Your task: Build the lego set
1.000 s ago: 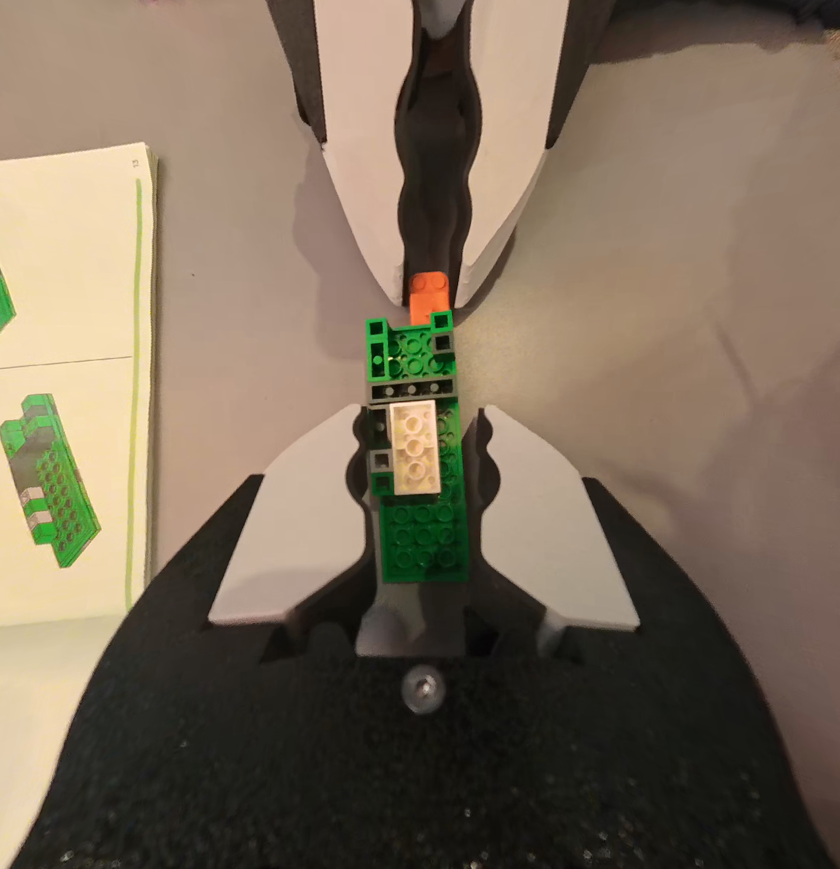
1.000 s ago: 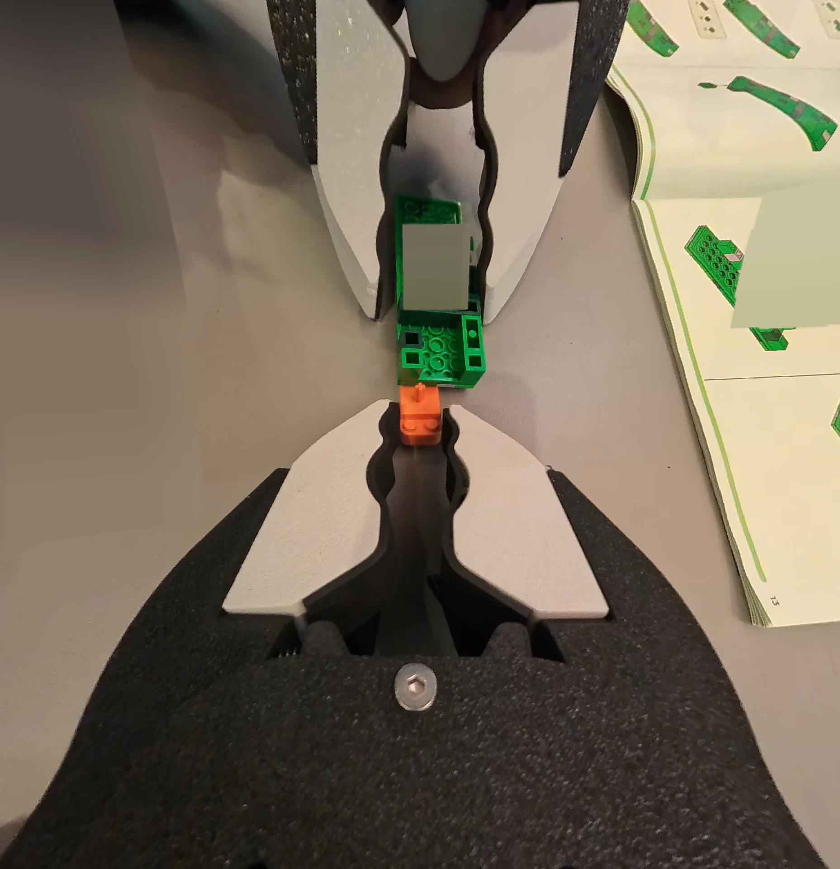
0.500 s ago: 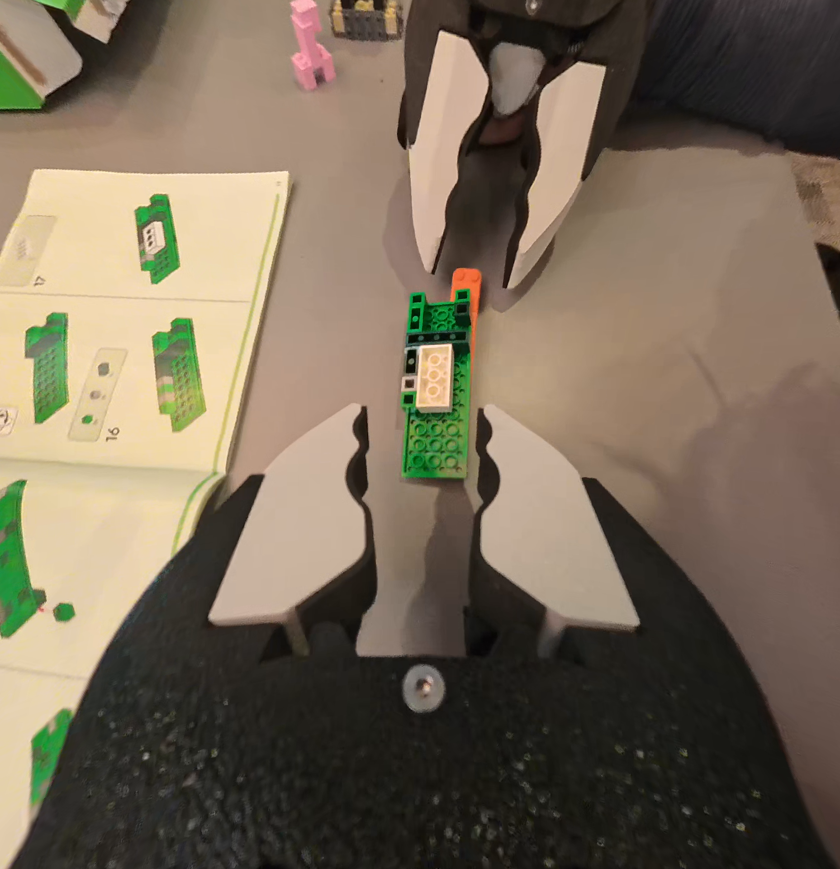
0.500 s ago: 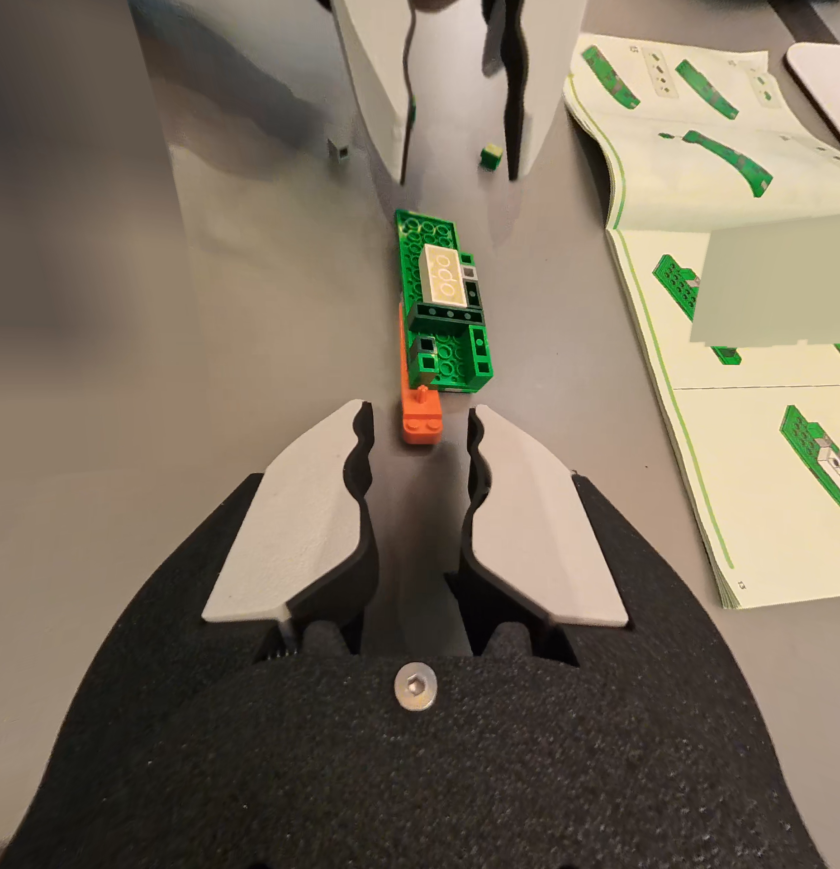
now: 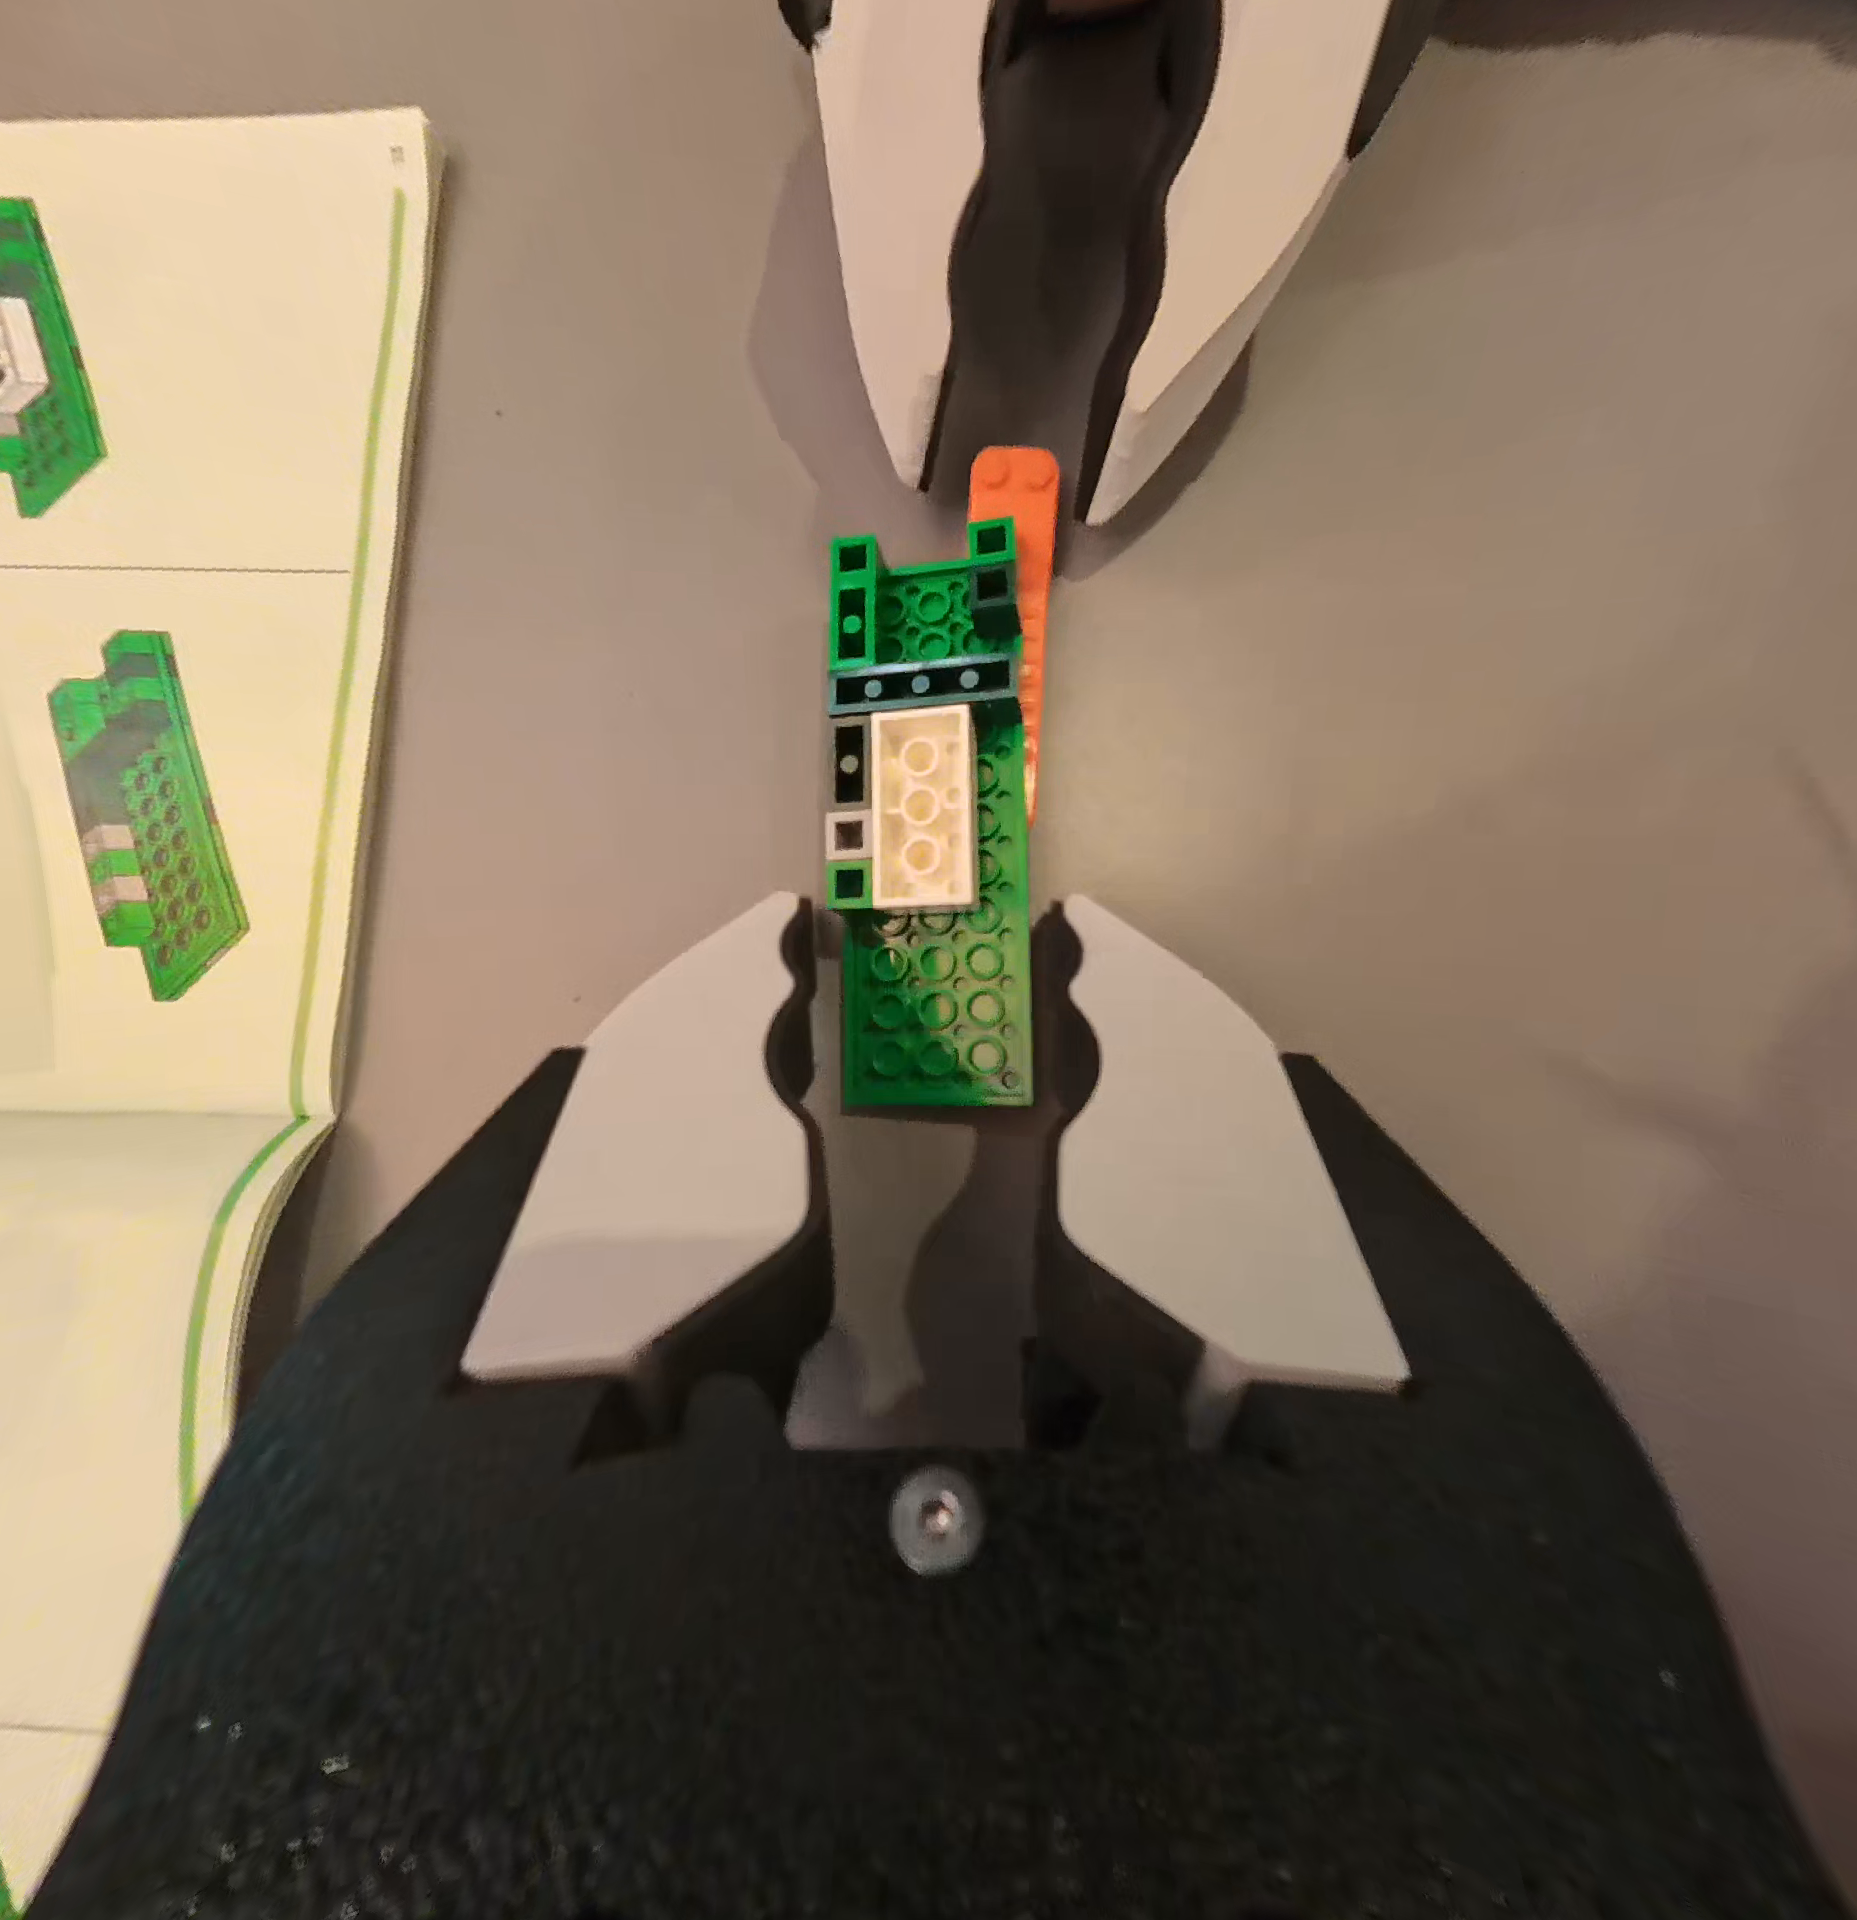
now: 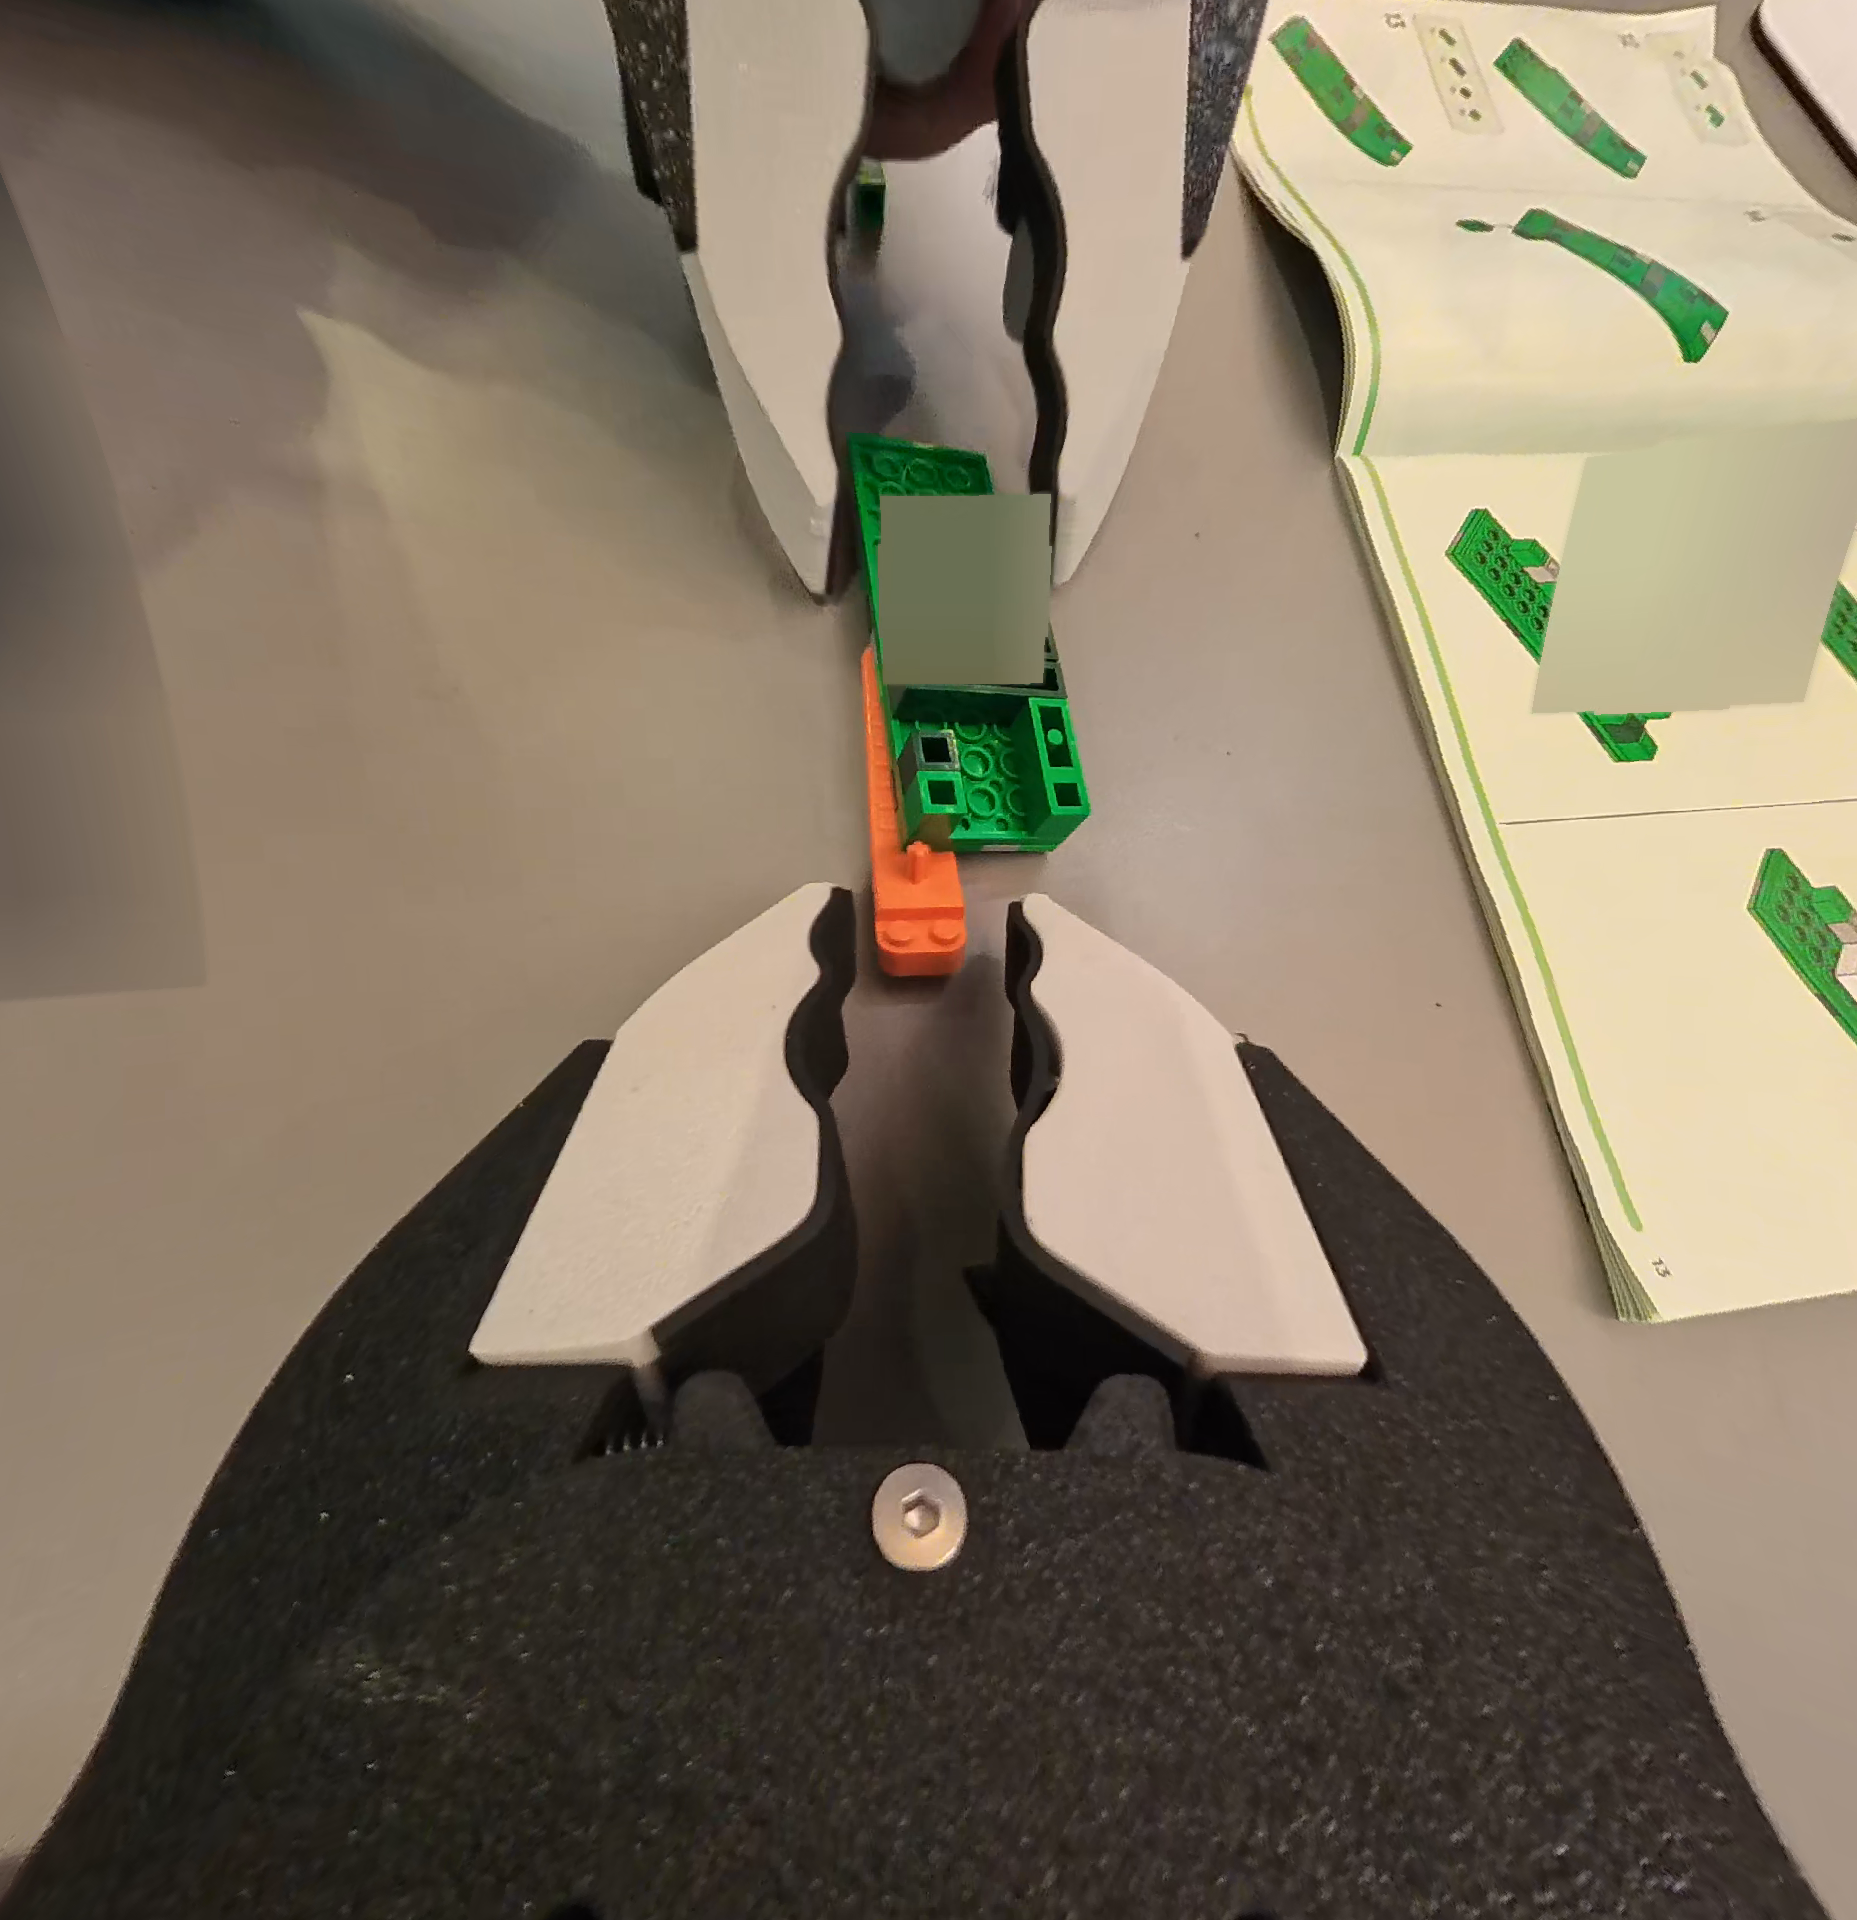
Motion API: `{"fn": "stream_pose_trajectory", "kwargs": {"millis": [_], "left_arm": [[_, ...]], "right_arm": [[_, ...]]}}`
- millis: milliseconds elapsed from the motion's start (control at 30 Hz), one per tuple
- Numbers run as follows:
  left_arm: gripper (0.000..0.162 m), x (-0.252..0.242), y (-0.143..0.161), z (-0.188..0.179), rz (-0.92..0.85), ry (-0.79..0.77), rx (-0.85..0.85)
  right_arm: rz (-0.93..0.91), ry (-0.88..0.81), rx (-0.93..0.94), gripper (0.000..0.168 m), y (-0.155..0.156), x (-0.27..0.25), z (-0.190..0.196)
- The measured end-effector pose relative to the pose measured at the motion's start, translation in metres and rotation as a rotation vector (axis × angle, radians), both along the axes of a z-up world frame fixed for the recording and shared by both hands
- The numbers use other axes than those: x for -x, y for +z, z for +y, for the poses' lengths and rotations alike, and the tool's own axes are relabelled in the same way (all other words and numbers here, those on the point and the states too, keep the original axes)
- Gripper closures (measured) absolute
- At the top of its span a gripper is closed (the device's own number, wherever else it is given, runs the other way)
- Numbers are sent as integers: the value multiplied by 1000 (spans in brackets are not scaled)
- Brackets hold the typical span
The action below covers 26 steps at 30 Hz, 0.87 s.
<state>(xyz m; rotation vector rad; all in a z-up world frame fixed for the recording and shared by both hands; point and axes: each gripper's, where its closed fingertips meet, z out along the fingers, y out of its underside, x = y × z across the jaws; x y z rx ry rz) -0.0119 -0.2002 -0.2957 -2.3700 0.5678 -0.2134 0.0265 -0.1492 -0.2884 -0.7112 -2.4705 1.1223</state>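
A green Lego assembly [image 5: 934,997] with a white brick [image 5: 922,808] on top lies flat on the grey table. A long orange piece [image 5: 1017,499] lies against its right side and sticks out past its far end. My left gripper [image 5: 929,920] is open, its fingertips on either side of the plate's near end. In the right wrist view the assembly [image 6: 991,779] is partly covered by a blur patch. My right gripper [image 6: 924,899] is open, its tips flanking the near end of the orange piece [image 6: 916,925]. The two grippers face each other.
An open instruction booklet [image 5: 176,520] lies left of the assembly; it shows at the right in the right wrist view [image 6: 1475,312]. A white object's edge [image 6: 1838,83] is at the far right corner. Bare grey table [image 5: 1423,831] lies right of the assembly. The grippers' ends are close to 7 cm from one another.
One second ago my right gripper was shut on the orange piece; it opened and both grippers drew back. Now both have moved in again around the ends of the assembly.
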Motion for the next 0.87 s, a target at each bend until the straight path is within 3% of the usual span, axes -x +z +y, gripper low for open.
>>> {"fn": "stream_pose_trajectory", "kwargs": {"millis": [467, 867], "left_arm": [[126, -3, 2, 1, 93, -72, -73], [126, -2, 4, -1, 204, 22, -87]], "right_arm": [[-10, -19, 1, 149, 0, 2, 2], [-10, -29, 1, 150, 0, 4, 2]]}}
